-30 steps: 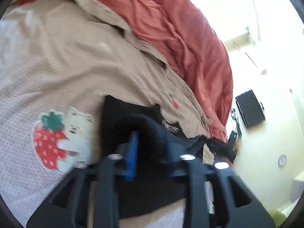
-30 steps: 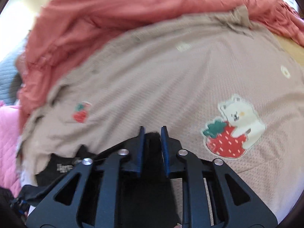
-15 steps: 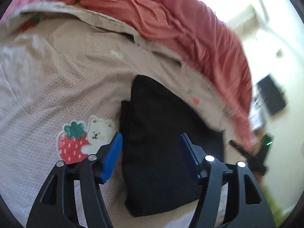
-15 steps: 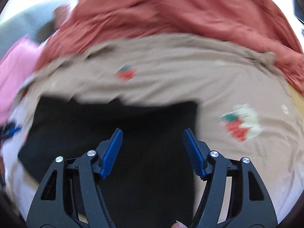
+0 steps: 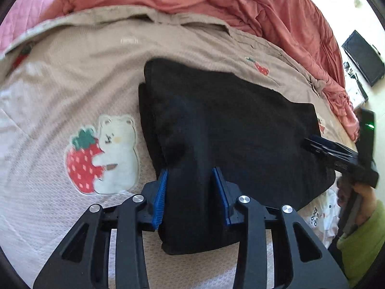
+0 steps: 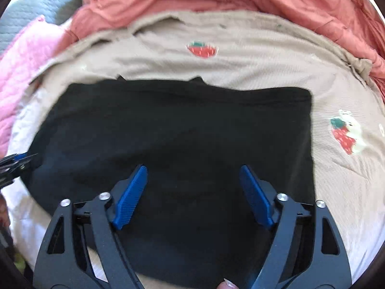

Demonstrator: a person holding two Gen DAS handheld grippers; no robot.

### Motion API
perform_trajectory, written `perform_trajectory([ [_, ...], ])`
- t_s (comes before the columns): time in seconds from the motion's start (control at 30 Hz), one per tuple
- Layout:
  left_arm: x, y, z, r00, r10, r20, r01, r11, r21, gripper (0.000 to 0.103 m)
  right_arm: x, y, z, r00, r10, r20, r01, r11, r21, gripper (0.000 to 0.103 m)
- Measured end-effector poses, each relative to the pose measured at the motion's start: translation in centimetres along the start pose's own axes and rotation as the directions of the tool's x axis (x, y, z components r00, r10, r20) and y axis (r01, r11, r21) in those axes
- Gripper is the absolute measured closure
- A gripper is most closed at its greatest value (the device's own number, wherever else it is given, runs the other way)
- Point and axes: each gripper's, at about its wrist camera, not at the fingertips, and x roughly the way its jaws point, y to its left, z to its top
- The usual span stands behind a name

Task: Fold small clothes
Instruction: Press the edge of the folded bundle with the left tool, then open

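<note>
Narrowing since half a second ago, the left gripper [image 5: 190,185] now pinches the folded black garment [image 5: 235,130]. The right gripper [image 6: 192,192] hovers wide open, holding nothing; next fold looks imminent.

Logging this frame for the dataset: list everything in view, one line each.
garment: one, black, folded, lying on the beige blanket.
beige blanket: one, tan, spread flat under the garment.
strawberry-and-bear patch: one, red, green and white, on the blanket beside the garment.
small strawberry patch: one, red, on the blanket beyond the garment.
red cover: one, rumpled, behind the blanket.
pink quilt: one, at the far left.
left gripper: black with blue pads, its jaws around a raised fold of the garment.
right gripper: black with blue pads, open above the garment.
</note>
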Motion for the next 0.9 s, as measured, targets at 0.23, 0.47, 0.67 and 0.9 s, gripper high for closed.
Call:
perform_trajectory([
  [0.23,-1.3,-0.1,-0.2,1.000,0.011,0.016,-0.011,1.000,0.000,0.066,-4.2,-2.0,-2.4,0.997,0.016,0.075,-0.022,0.997,0.080,0.017],
  [0.47,-2.6,-0.8,-0.6,0.999,0.029,0.035,-0.031,0.999,0.037,0.055,-5.8,-3.1,-5.2,0.998,0.005,0.061,-0.012,0.994,0.106,0.017],
  [0.67,-3.0,-0.7,-1.0,0.999,0.032,0.029,-0.033,0.999,0.036,0.051,-5.5,-5.5,-6.9,0.999,-0.037,0.031,0.032,0.986,0.163,0.017],
  [0.9,-2.3,-0.1,-1.7,1.000,0.023,0.000,-0.023,1.000,-0.001,0.049,-4.6,-8.6,-8.1,0.999,-0.034,0.022,0.026,0.955,0.295,0.017],
])
